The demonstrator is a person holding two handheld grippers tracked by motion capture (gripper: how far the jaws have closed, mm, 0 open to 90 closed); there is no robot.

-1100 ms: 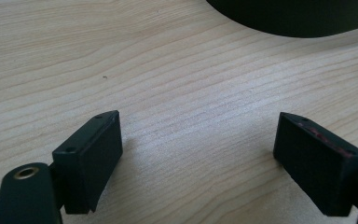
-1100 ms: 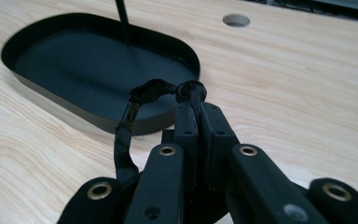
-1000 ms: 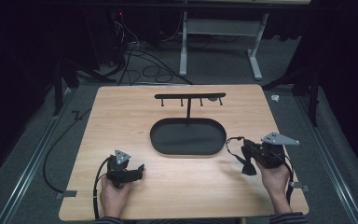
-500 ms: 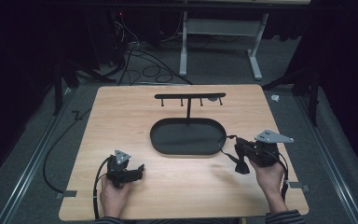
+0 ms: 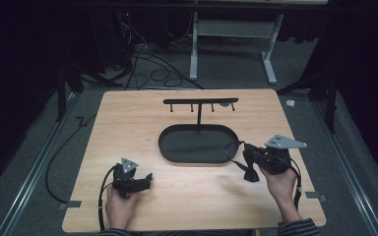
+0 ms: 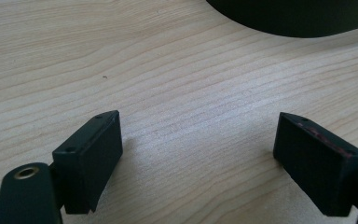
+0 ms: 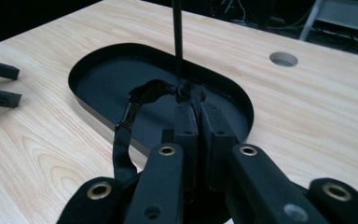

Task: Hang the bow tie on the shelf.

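Note:
My right gripper [image 5: 243,157] hovers at the right end of the black oval tray [image 5: 167,147], shut on a thin black strap [image 7: 123,128]. The strap arcs out from the jaw tips of that gripper [image 7: 195,100] and hangs down to their left over the tray's rim [image 7: 72,77]. From the tray rises a thin black pole [image 7: 177,37] carrying a crossbar with hooks [image 5: 200,102]. My left gripper [image 5: 147,179] rests on the wood at the front left, open and empty. In its own view the left gripper [image 6: 198,144] has both jaws wide apart, with the tray's edge [image 6: 298,18] ahead.
The pale wooden table [image 5: 128,123] has a round hole [image 7: 283,59] beyond the tray. A white table frame [image 5: 270,54] and loose cables [image 5: 147,64] lie on the dark floor behind. A black cable [image 5: 64,147] runs off the table's left side.
My right gripper has shifted a little to the left, toward the tray, keeping the strap. The left gripper has stayed where it was.

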